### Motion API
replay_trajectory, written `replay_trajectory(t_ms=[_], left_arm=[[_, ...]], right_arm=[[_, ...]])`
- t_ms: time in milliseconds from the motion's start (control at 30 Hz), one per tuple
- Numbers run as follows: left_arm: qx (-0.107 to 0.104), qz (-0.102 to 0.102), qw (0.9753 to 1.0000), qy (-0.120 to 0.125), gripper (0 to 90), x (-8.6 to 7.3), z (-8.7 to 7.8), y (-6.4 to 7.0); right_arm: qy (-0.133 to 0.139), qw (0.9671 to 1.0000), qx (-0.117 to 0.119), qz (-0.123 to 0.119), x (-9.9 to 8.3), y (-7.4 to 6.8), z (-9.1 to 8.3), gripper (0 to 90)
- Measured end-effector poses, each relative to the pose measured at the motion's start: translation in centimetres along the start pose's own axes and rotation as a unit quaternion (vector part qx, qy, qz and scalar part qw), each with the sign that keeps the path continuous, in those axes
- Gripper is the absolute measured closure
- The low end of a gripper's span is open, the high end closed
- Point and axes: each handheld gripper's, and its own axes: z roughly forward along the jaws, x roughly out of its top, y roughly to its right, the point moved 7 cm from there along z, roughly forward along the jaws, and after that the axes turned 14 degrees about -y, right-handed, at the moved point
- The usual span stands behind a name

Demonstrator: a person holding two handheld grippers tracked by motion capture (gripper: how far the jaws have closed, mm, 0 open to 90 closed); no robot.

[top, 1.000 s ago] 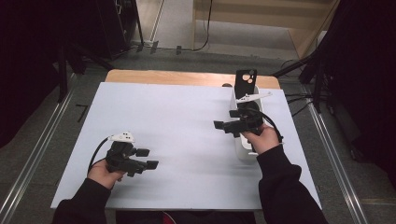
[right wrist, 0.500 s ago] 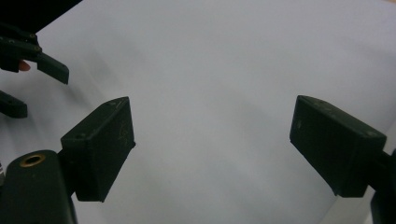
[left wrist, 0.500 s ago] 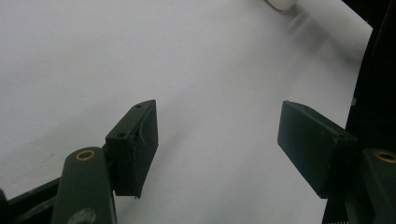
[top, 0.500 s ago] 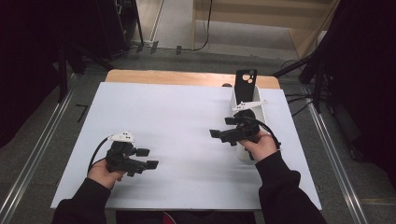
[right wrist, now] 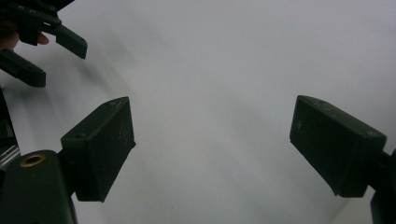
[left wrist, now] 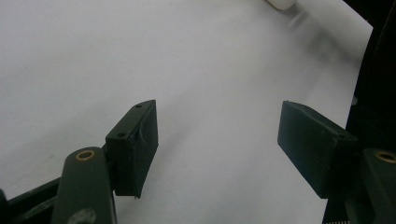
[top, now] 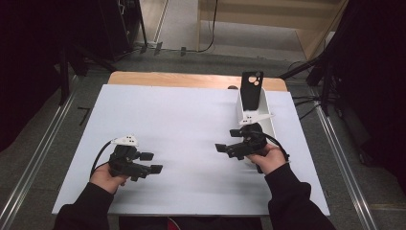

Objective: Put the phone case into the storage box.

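A black phone case (top: 252, 89) with camera cut-outs leans upright in a white holder (top: 269, 128) at the right side of the white board (top: 182, 120). My right gripper (top: 226, 141) hovers just left of the holder's near end and points left, open and empty (right wrist: 212, 140). My left gripper (top: 152, 162) rests low over the board's near left part and points right, open with nothing between its jaws (left wrist: 219, 140). The left gripper (right wrist: 42, 32) also appears at the top left of the right gripper view.
The board lies on a wooden table (top: 191, 80) whose far edge shows behind it. Metal rails (top: 43, 153) run along both sides on the floor. A bit of the white holder (left wrist: 280, 3) peeks in at the top of the left gripper view.
My right gripper has drawn back from beside the phone case, toward the person and slightly left. The left gripper has stayed where it was.
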Motion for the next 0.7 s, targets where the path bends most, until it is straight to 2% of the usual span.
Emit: replay_trajectory(t_ms=[167,267,700], left_arm=[[0.0,0.001,1.0,-0.001,28.4,0.0,0.0,0.0],[0.002,0.0,1.0,0.001,28.4,0.0,-0.1,-0.1],[0.002,0.002,1.0,-0.002,28.4,-0.1,0.0,0.1]], right_arm=[[0.015,0.9998,0.003,-0.011,-0.6,-0.5,0.0,12.4],[0.015,0.9996,0.003,-0.022,-1.0,-0.8,-0.1,12.4],[0.012,0.9994,0.001,-0.033,-3.2,-1.6,-0.2,12.7]])
